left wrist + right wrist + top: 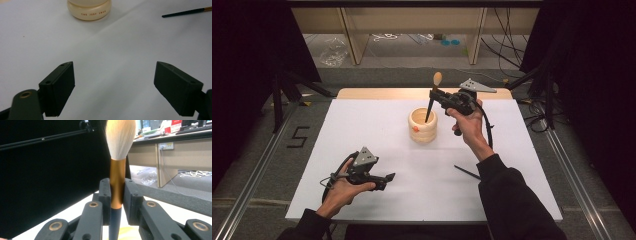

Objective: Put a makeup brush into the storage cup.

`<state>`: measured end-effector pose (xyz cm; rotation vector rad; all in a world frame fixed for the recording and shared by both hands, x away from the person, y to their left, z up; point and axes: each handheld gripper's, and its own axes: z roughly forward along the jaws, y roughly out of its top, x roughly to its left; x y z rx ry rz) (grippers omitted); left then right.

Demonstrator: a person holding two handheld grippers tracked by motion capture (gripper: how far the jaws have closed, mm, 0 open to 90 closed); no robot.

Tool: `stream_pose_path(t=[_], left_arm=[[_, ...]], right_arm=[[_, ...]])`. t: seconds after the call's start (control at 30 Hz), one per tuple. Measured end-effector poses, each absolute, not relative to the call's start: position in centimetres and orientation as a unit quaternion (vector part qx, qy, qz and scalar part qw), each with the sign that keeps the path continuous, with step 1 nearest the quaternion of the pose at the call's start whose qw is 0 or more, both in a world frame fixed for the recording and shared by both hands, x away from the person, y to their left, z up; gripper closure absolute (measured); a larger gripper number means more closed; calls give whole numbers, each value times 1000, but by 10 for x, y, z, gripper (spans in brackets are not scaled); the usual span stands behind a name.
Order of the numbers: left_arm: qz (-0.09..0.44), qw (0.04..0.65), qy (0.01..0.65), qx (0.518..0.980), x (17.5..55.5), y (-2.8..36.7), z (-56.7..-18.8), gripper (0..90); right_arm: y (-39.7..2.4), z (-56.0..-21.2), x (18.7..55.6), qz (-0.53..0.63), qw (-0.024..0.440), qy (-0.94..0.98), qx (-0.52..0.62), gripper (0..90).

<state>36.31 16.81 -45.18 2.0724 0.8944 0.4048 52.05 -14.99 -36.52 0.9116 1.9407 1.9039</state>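
Note:
My right gripper (435,95) is shut on a makeup brush (432,102) with a pale tuft, gold collar and dark handle, held upright over a cream ribbed holder (422,126) at the table's middle back. In the right gripper view the pads (105,195) press the brush's gold collar (117,182), tuft pointing up. The handle's lower end reaches into the holder's mouth. My left gripper (388,177) rests low near the front left, open with nothing between its fingers (58,87). A second thin dark brush (467,172) lies flat on the white table top beside the right forearm.
The white table top (362,130) has a wooden strip along its far edge. The holder's base (89,11) and the lying brush (185,12) sit ahead of the left gripper. Dark stands and cables flank the table; shelving stands behind it.

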Motion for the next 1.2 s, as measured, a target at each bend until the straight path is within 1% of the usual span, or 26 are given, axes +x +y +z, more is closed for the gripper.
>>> stream_pose_path(t=[0.07,0.33,0.47,0.57,0.73,0.8,0.97,1.2], left_arm=[[156,411,355,825,363,168,-452,169],[161,409,349,828,362,168,-452,169],[157,420,353,821,361,166,-452,169],[162,412,353,824,361,166,-451,169],[152,415,354,824,361,166,-452,169],[158,415,351,824,361,165,-452,169],[156,417,345,826,362,166,-453,170],[153,415,353,824,360,165,-453,171]], right_arm=[[-149,-367,524,658,132,669,318,782],[-141,-371,533,652,146,671,321,782],[-140,-376,534,645,146,677,324,782],[-140,-379,536,642,148,679,324,782],[-138,-382,538,639,150,680,325,782],[-136,-384,539,642,152,677,326,782],[-134,-388,540,634,150,684,327,782],[-133,-392,541,627,147,690,331,782]])
